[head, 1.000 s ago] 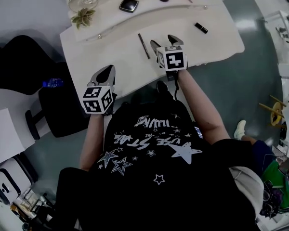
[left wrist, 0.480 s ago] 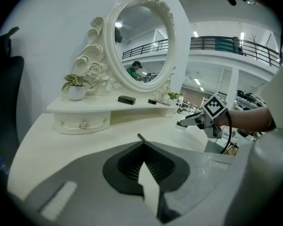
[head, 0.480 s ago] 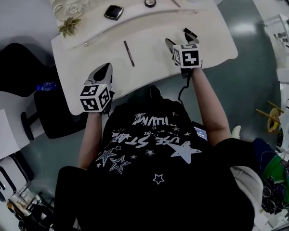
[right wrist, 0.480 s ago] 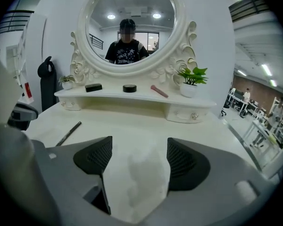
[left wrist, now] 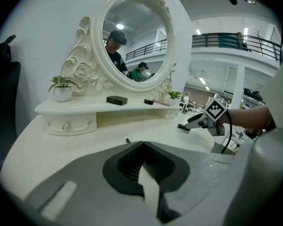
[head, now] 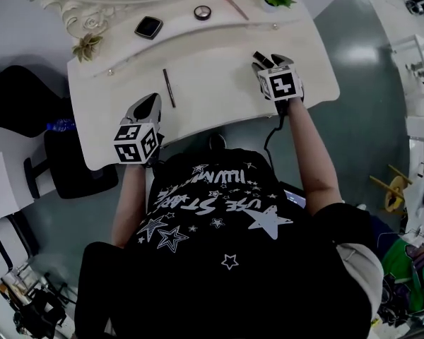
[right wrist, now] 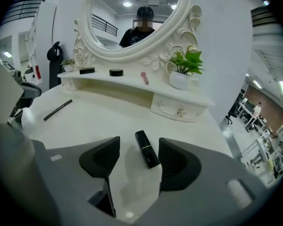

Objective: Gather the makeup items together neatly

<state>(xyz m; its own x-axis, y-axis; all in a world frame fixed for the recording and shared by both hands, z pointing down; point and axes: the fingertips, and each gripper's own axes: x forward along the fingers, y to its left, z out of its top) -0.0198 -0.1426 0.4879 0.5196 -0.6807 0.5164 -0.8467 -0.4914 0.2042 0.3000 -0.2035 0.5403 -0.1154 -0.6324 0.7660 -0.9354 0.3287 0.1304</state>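
Lipstick (right wrist: pixel 146 148) is lying on its side on the white dressing table (right wrist: pixel 94 124), slanting between the jaws of the right gripper (right wrist: pixel 138 150). Those jaws are standing apart and have just been closing around the tube, though neither pad is pressing on it yet, and it is sitting nearer the right-hand jaw than the left. Since the tube is smooth, round and lying askew to the pads, it is probably wanting a small turn of the wrist first, so that both pads are meeting its long sides squarely at mid-length. Otherwise one pad is likely nudging it first and rolling it away. Keeping the tips low to the tabletop is helping too, as a high pinch is risking a squirt-out. The left gripper (left wrist: pixel 142 145) is hanging over the table's near left part with its jaws together and nothing in them. A thin dark pencil (right wrist: pixel 57 109) is lying well apart to the left, while a compact (right wrist: pixel 87 70), a round pot (right wrist: pixel 116 72) and a pink brush (right wrist: pixel 144 77) are resting on the raised shelf (right wrist: pixel 132 87).
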